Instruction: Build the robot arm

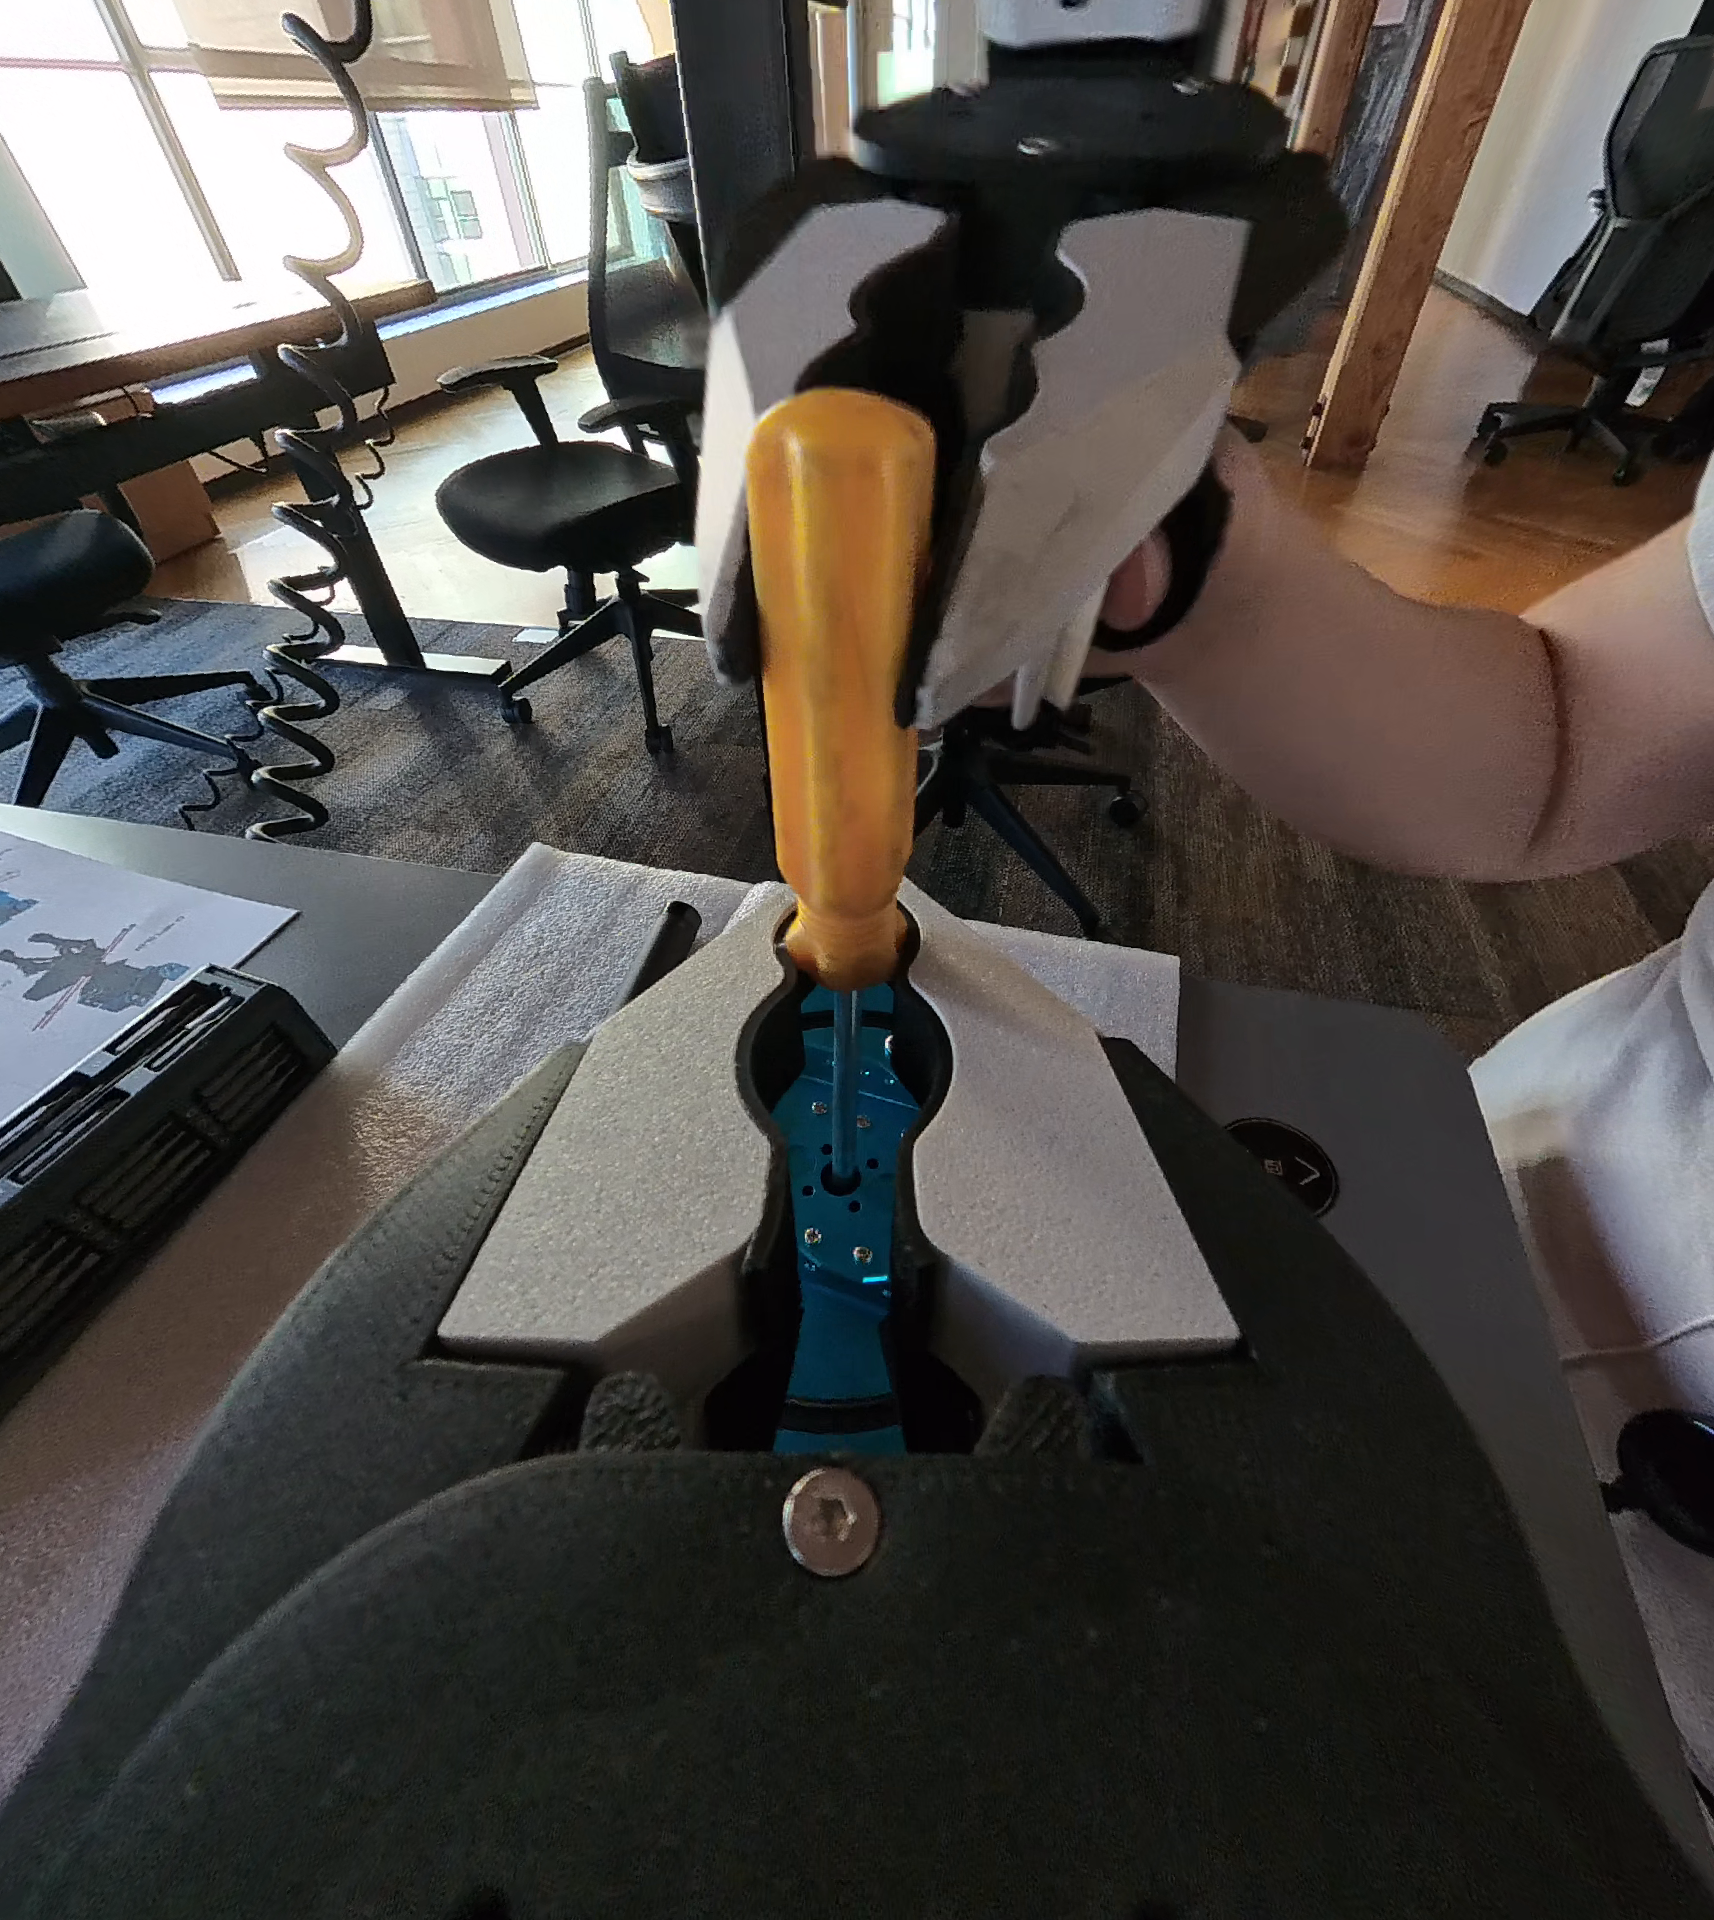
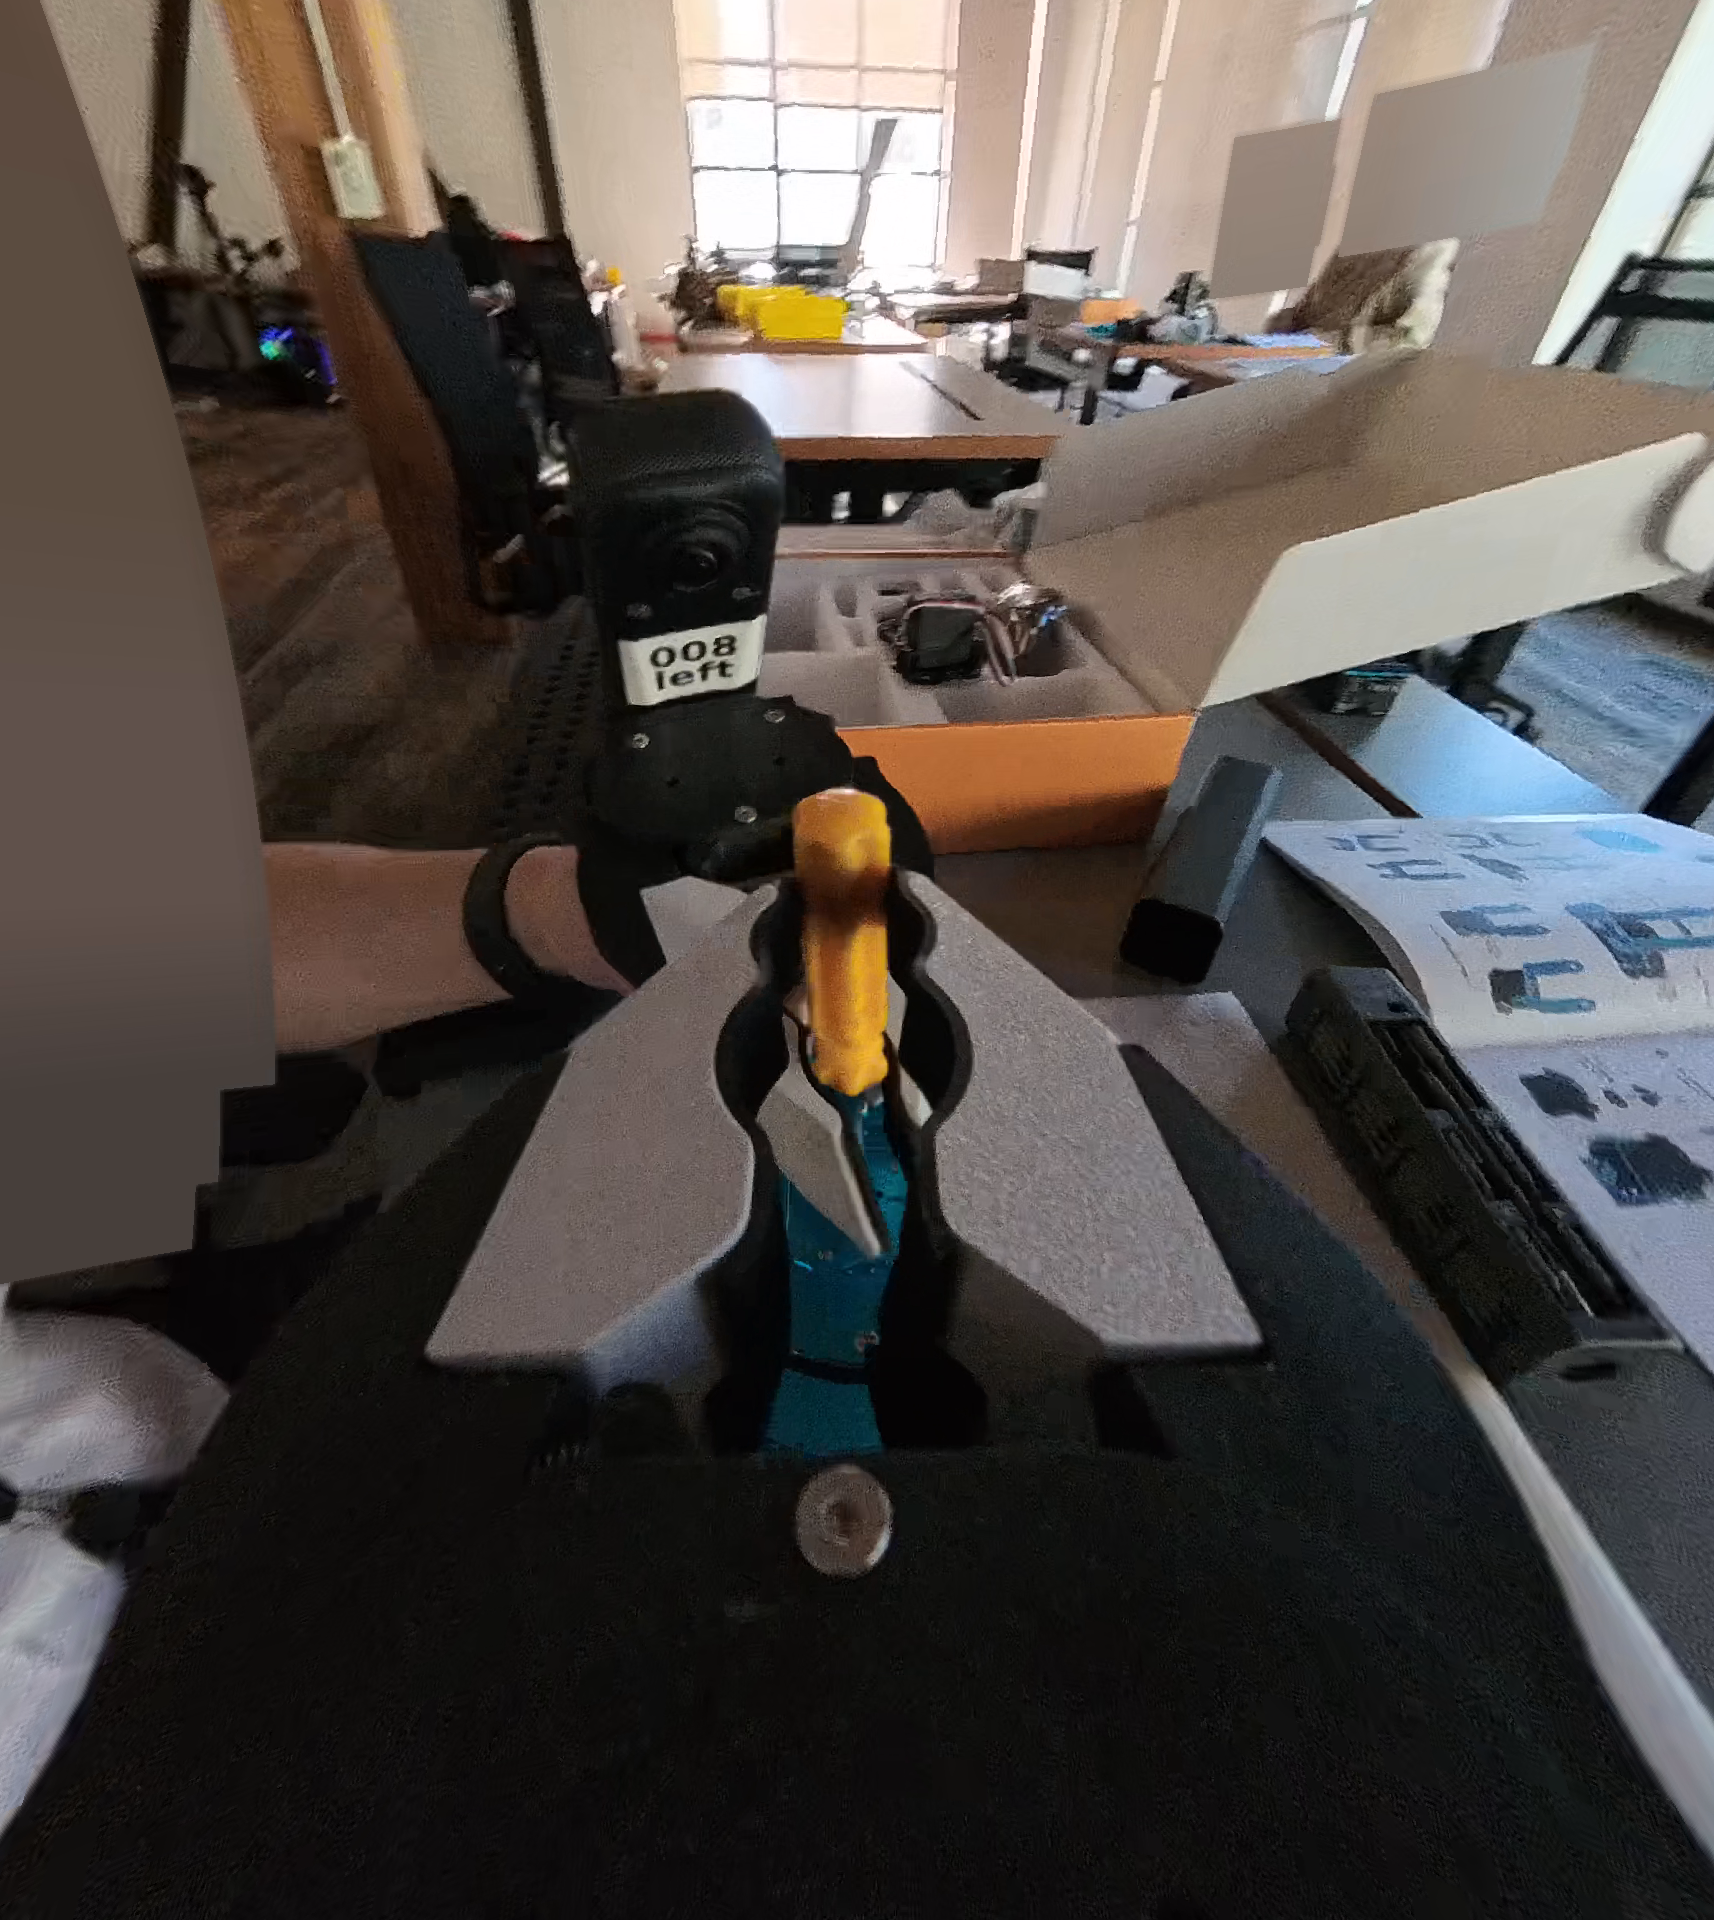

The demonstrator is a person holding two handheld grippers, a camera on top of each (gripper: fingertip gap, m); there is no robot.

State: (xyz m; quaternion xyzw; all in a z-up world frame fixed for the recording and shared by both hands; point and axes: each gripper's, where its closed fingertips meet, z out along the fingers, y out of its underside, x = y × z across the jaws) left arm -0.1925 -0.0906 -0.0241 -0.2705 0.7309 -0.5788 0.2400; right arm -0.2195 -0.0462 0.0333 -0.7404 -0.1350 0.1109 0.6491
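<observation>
left gripper: grey fingers nearly shut, pinching the flat blue metal plate with small holes, likely to keep it from moving | right gripper: fingers shut tight on the long yellow-orange screwdriver, held straight up above the grey table | its thin tip sits in a plate hole

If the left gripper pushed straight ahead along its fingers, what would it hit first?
Probably the white foam sheet just beyond the left gripper, which is clamped on the blue metal part; depth is unclear.
</observation>
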